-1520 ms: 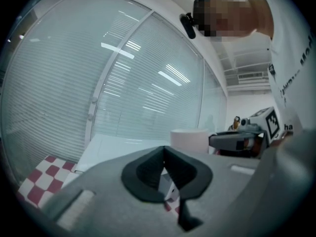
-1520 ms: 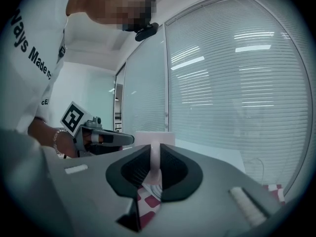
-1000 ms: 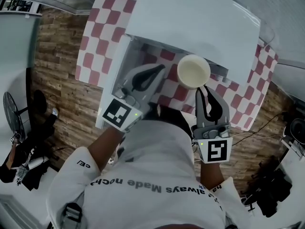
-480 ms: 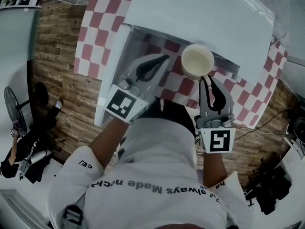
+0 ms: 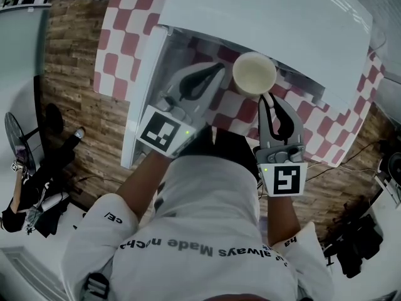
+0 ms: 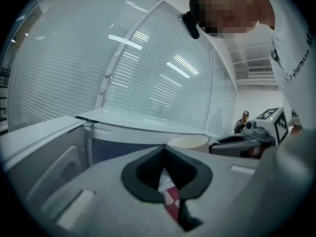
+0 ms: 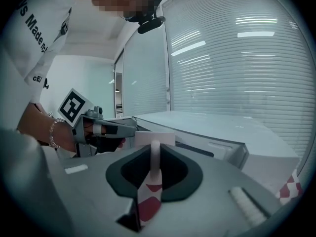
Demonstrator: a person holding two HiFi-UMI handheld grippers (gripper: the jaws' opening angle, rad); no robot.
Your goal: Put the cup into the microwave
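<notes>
The cream cup (image 5: 254,74) hangs in the air in front of the white microwave (image 5: 269,24), just before its open mouth. My right gripper (image 5: 266,98) is shut on the cup's handle; in the right gripper view the white handle (image 7: 154,157) stands pinched between the jaws. My left gripper (image 5: 216,69) is to the left of the cup, near the microwave's opening, shut with nothing in it. In the left gripper view the cup's rim (image 6: 187,142) shows just right of the closed jaw tips (image 6: 164,149). The microwave's inside is mostly hidden.
The microwave door (image 5: 145,86) stands swung open at the left, beside my left gripper. A red and white checkered cloth (image 5: 125,36) covers the table under the microwave. Wood floor (image 5: 69,61) lies beyond the table's left edge, where a person (image 5: 25,193) sits.
The cup and my right gripper have moved a little up the view toward the microwave's mouth. My left gripper has shifted slightly the same way and stays shut.
</notes>
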